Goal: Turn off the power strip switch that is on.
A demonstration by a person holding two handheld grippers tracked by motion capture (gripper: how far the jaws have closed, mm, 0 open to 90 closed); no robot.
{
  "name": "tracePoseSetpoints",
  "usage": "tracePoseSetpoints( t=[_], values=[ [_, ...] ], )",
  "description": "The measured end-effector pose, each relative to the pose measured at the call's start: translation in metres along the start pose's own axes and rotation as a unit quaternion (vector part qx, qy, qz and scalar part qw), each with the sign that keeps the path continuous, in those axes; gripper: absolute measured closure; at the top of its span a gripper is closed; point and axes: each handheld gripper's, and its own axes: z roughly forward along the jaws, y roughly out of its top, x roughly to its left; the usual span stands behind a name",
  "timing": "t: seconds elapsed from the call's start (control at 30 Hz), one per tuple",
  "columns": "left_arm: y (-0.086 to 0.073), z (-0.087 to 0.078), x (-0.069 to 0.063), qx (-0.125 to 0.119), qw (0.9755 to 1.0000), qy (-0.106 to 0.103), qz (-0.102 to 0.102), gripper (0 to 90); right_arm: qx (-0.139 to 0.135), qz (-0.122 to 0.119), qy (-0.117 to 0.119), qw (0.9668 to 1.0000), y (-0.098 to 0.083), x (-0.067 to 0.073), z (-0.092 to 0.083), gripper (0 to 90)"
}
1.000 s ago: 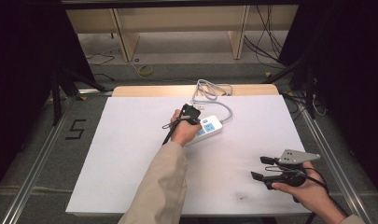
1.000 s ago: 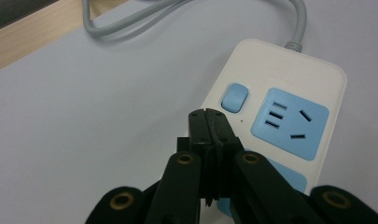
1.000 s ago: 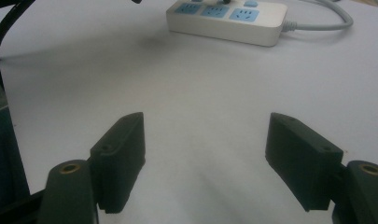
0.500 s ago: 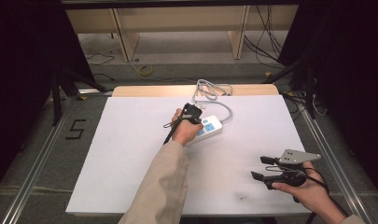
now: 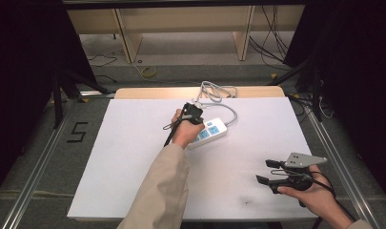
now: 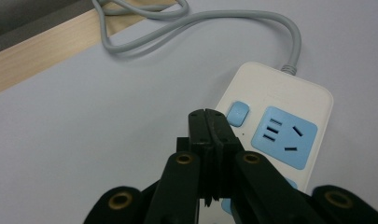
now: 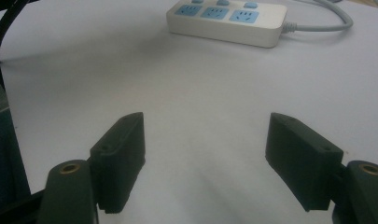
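A white power strip (image 5: 210, 132) with blue sockets lies on the white table near its far middle, its grey cable (image 5: 219, 90) coiled toward the back edge. My left gripper (image 5: 194, 110) hovers over the strip's far end with its jaws pressed together and nothing between them. In the left gripper view the shut tips (image 6: 208, 122) sit just beside a small blue switch (image 6: 237, 113) on the strip (image 6: 289, 93). My right gripper (image 5: 266, 171) rests near the front right of the table, jaws wide open and empty. In the right gripper view (image 7: 203, 154) the strip (image 7: 226, 16) lies far ahead.
The white sheet (image 5: 133, 157) covers most of the table, and a strip of bare wood (image 5: 147, 93) shows along the back edge. A wooden shelf frame (image 5: 181, 28) and loose cables lie on the floor beyond. Metal rails (image 5: 38, 162) run along both sides.
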Motion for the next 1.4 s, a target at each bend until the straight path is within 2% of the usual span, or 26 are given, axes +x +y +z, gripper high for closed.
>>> tracePoseSetpoints(
  t=[0.07, 0.33, 0.47, 0.53, 0.57, 0.67, 0.8, 0.9, 1.03, 1.13, 1.3, 1.4],
  values=[
    [0.0, -0.001, 0.0, 0.0, 1.0, -0.004, -0.003, 85.0, 0.0, 0.0, 0.0, 1.0, 0.0, 0.0, 0.0, 29.0],
    [0.001, -0.01, 0.004, -0.015, 0.9998, -0.007, 0.006, 79.3, 0.001, 0.0, 0.0, 1.0, 0.0, 0.0, 0.0, 29.0],
    [0.001, -0.016, 0.006, -0.023, 0.9997, -0.009, 0.008, 71.0, 0.0, 0.0, 0.0, 1.0, 0.0, 0.0, 0.0, 29.0],
    [0.0, -0.02, 0.008, -0.035, 0.9991, 0.009, 0.021, 63.1, 0.0, 0.0, 0.0, 1.0, 0.0, 0.0, 0.0, 29.0],
    [0.0, -0.022, 0.009, -0.039, 0.9989, 0.012, 0.023, 60.8, 0.001, 0.0, -0.001, 1.0, 0.0, 0.0, 0.0, 28.9],
    [-0.002, -0.028, 0.011, -0.042, 0.9991, 0.003, 0.011, 54.4, 0.001, 0.0, -0.001, 1.0, 0.0, 0.0, 0.0, 28.9],
    [-0.007, -0.036, 0.014, -0.043, 0.9988, -0.021, 0.012, 48.8, 0.001, 0.0, 0.0, 1.0, 0.0, 0.0, 0.0, 28.9],
    [-0.011, -0.043, 0.019, -0.045, 0.9985, -0.024, 0.019, 44.2, 0.001, 0.0, 0.0, 1.0, 0.0, 0.0, 0.0, 28.9],
    [-0.018, -0.053, 0.025, -0.046, 0.9981, -0.041, -0.004, 39.9, 0.001, 0.001, 0.0, 1.0, -0.001, 0.0, 0.0, 28.9],
    [-0.024, -0.062, 0.028, -0.049, 0.9977, -0.046, -0.01, 38.7, 0.002, 0.001, 0.0, 1.0, 0.0, 0.0, 0.001, 28.8],
    [-0.032, -0.078, 0.029, -0.053, 0.997, -0.057, 0.001, 38.6, 0.002, 0.001, 0.0, 1.0, -0.001, 0.0, 0.001, 28.8],
    [-0.038, -0.088, 0.03, -0.059, 0.9967, -0.054, 0.008, 37.7, 0.003, 0.0, 0.0, 1.0, -0.001, 0.0, 0.001, 28.8]
  ],
)
